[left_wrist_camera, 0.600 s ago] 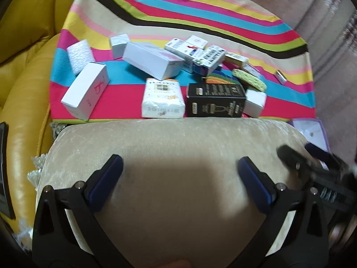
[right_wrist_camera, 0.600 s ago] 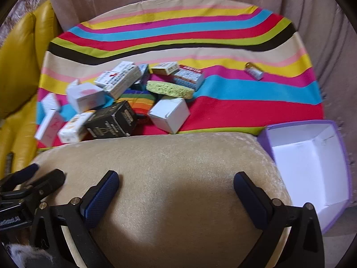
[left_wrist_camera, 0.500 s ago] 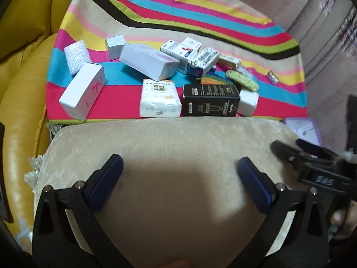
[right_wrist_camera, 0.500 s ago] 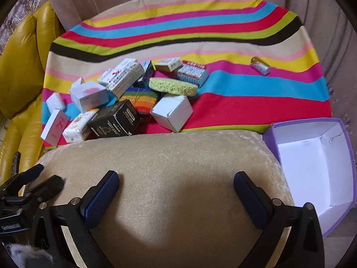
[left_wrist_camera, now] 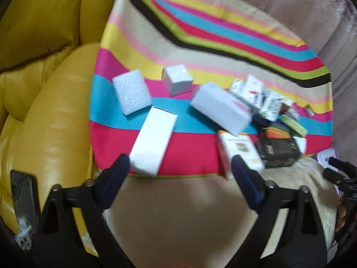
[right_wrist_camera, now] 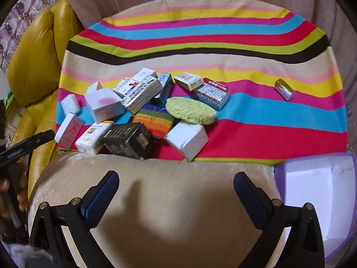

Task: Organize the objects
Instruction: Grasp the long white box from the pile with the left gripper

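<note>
Both tongs gape wide and empty: the left tongs angle leftward, the right tongs point straight ahead.

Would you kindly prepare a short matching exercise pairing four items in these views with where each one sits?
Things:
1. black box
2. green sponge
3. gold foil packet
4. purple tray

Places:
A. alone on the striped cloth, far right
B. off the cloth, beside the beige cushion
C. at the cloth's near edge, against the cushion
D. resting partly on the rainbow knitted piece

Pairs: 1-C, 2-D, 3-A, 4-B
</note>
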A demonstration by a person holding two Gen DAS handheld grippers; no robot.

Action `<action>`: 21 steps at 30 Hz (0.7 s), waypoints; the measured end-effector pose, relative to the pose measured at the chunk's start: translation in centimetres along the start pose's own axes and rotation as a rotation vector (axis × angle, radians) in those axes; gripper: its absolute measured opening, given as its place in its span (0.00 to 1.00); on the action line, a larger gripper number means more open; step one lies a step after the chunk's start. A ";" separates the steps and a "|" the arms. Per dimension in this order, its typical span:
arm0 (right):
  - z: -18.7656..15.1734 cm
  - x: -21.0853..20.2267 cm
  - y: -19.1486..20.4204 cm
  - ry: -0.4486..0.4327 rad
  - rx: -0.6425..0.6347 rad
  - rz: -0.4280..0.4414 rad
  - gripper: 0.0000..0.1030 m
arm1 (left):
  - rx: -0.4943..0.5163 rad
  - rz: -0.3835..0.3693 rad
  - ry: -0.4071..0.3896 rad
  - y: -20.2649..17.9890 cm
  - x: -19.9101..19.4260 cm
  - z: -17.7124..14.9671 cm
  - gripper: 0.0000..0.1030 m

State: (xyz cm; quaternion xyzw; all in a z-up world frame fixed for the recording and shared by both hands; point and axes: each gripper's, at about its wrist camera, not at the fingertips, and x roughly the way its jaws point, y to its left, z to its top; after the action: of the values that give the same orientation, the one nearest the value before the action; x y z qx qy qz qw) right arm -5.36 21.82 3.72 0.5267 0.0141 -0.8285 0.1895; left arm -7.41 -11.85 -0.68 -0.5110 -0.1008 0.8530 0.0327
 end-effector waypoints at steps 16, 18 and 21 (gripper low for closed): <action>6.0 5.5 -1.3 0.059 -0.024 0.016 1.00 | 0.025 0.086 0.070 0.6 3.7 -0.6 0.38; 6.7 6.5 -1.6 0.072 0.030 0.062 1.00 | 0.026 0.105 0.027 0.4 2.2 -1.1 0.38; 7.5 7.3 -2.3 0.066 0.094 0.057 1.00 | 0.020 0.085 -0.039 -0.3 -0.1 -1.6 0.38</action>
State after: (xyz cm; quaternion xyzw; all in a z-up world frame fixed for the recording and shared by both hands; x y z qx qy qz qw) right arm -15.32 20.12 0.18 0.5622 -0.0334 -0.8048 0.1874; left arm -5.95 -11.35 -1.27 -0.4976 -0.0712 0.8645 -0.0004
